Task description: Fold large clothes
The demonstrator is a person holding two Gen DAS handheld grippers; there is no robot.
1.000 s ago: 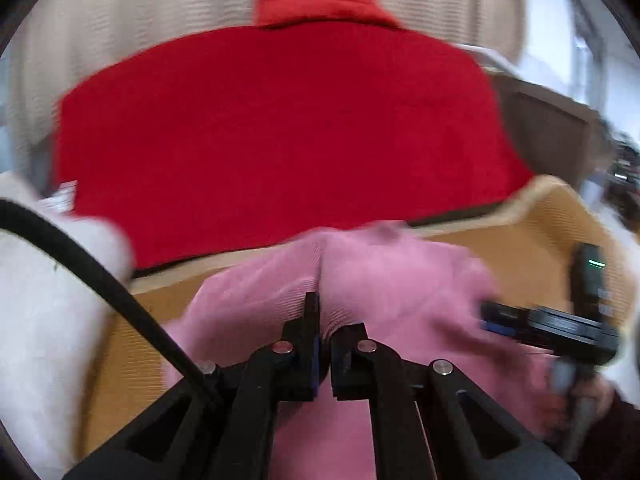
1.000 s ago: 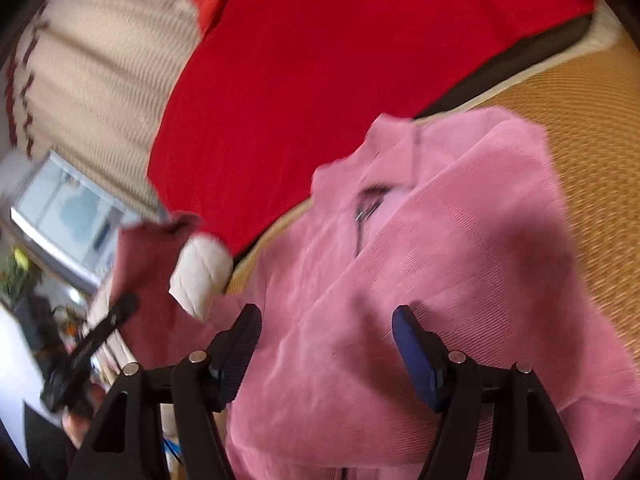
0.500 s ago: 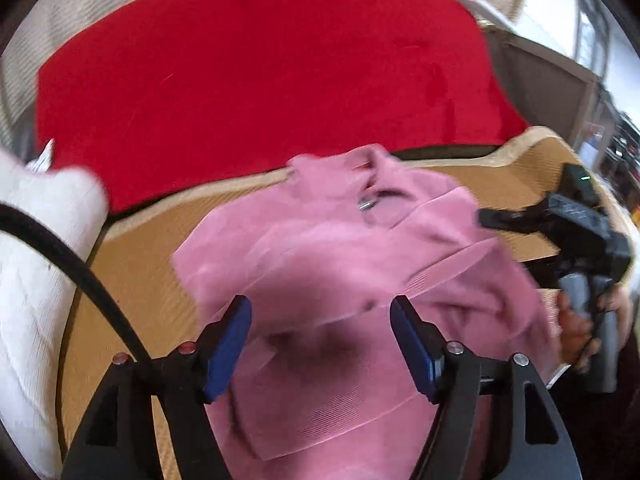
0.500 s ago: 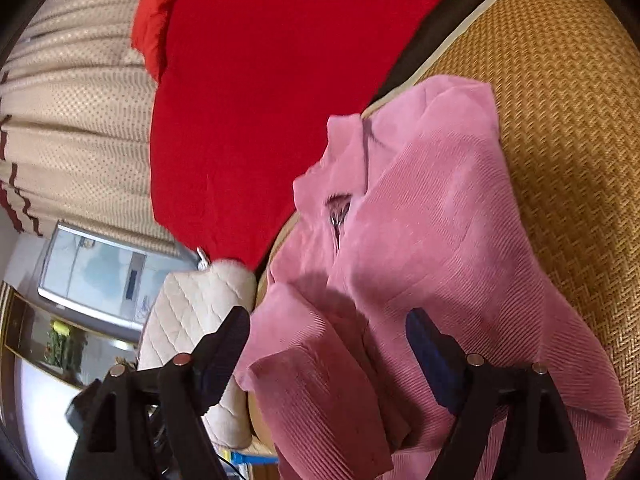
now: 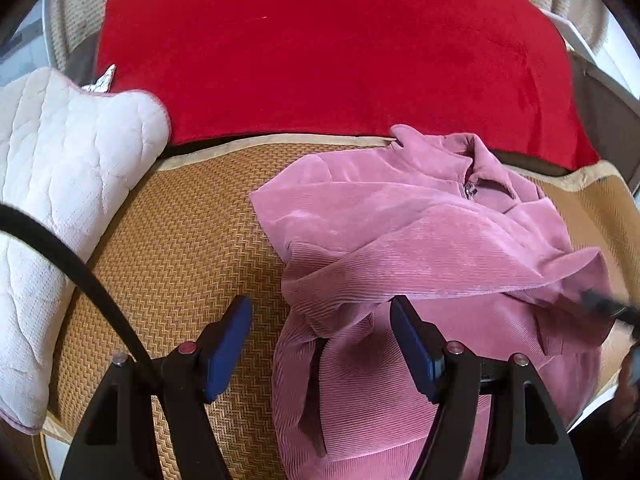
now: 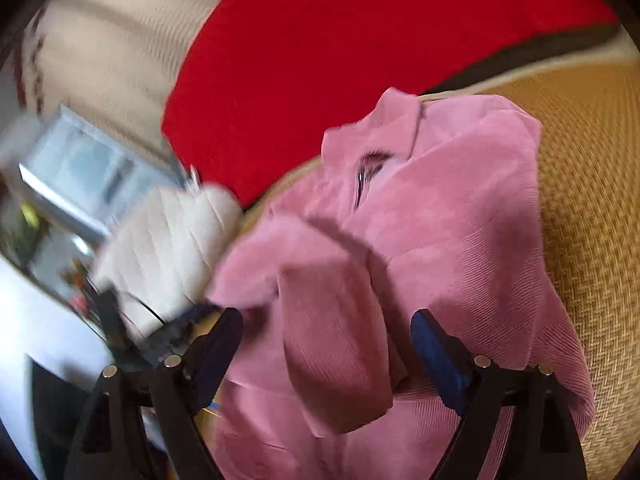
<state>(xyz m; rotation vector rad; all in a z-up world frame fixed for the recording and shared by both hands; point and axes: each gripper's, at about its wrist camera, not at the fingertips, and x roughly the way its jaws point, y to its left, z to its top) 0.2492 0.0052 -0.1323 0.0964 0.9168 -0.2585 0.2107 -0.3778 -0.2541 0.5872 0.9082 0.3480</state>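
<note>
A pink corduroy top point(image 5: 420, 240) with a short zip at the collar lies on the woven tan mat point(image 5: 180, 240). One sleeve is folded across its chest. My left gripper point(image 5: 320, 320) is open and hovers over the garment's left edge, with nothing pinched between its blue pads. In the blurred right wrist view the same pink top point(image 6: 460, 240) fills the middle. There my right gripper point(image 6: 326, 332) is open above a folded sleeve, its pads not pressing on the cloth. The right gripper also shows as a dark blur point(image 5: 608, 308) at the garment's right side.
A red blanket point(image 5: 340, 52) covers the surface behind the mat. A white quilted cushion point(image 5: 68, 184) lies at the mat's left. A black cable point(image 5: 80, 272) crosses the left wrist view. Beige curtain fabric point(image 6: 112, 40) and a window point(image 6: 80, 176) are to the left.
My left gripper, shut on pink fabric a second ago, has opened and let it go, then sunk toward the garment's left edge. The top now lies flatter. The right gripper stayed open and rolled.
</note>
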